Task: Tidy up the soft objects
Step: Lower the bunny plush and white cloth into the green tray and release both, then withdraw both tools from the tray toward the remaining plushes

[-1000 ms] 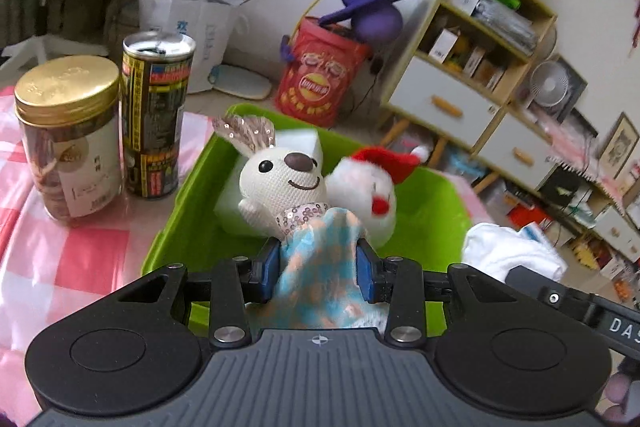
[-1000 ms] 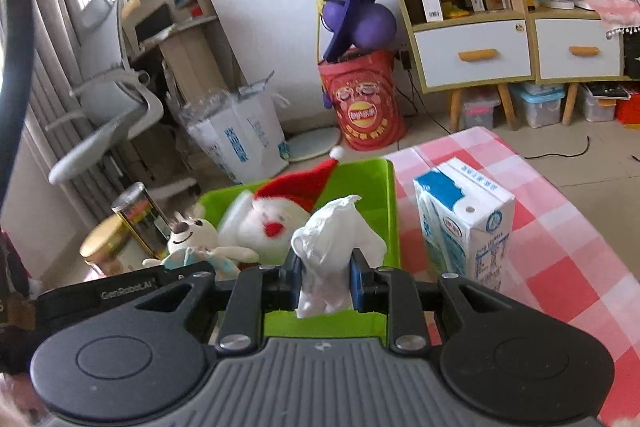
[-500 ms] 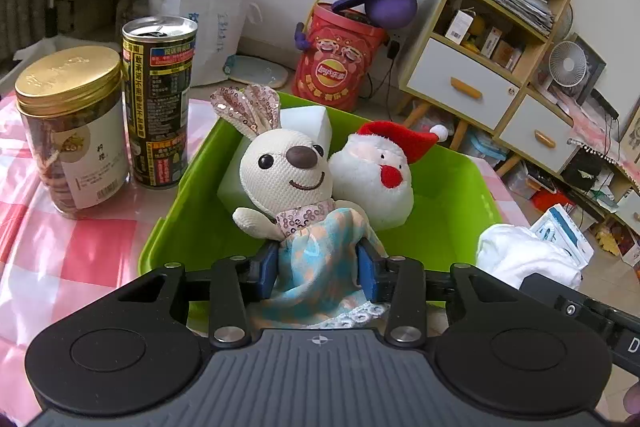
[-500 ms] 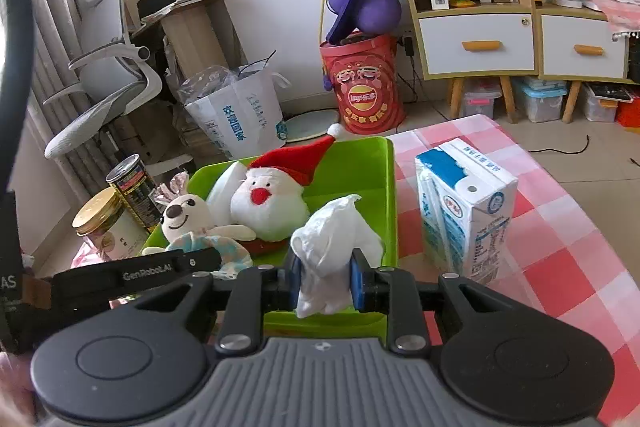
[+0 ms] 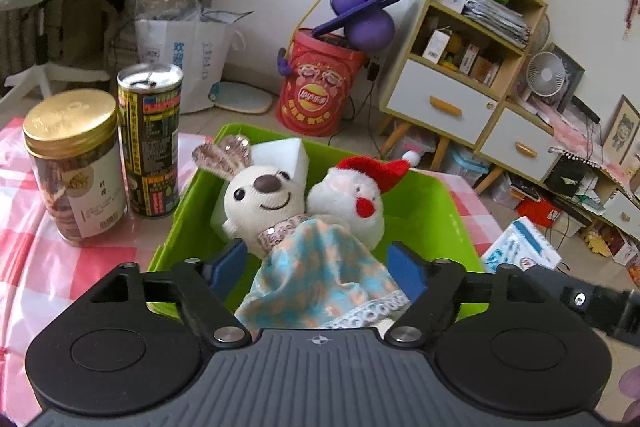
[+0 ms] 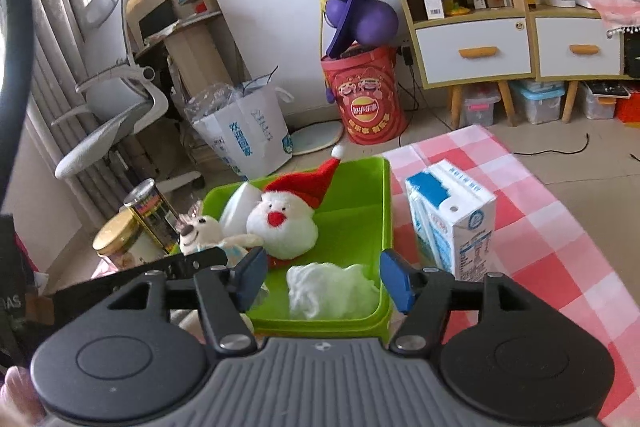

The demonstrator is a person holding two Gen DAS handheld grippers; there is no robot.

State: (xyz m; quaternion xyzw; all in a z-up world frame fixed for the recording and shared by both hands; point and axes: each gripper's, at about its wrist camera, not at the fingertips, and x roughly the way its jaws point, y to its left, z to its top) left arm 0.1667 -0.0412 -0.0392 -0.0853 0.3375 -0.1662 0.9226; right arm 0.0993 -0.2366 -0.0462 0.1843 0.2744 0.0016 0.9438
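Already the rabbit (image 5: 276, 211), Santa (image 6: 282, 223) and white cloth (image 6: 332, 291) lay in the green bin (image 6: 386, 227), both grippers' jaws spread open and empty, leaving little soft to gather.

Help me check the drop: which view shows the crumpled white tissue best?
The right wrist view: the crumpled white tissue lies in full sight in the green plastic bin, between the open right gripper fingers. The left wrist view does not show it.
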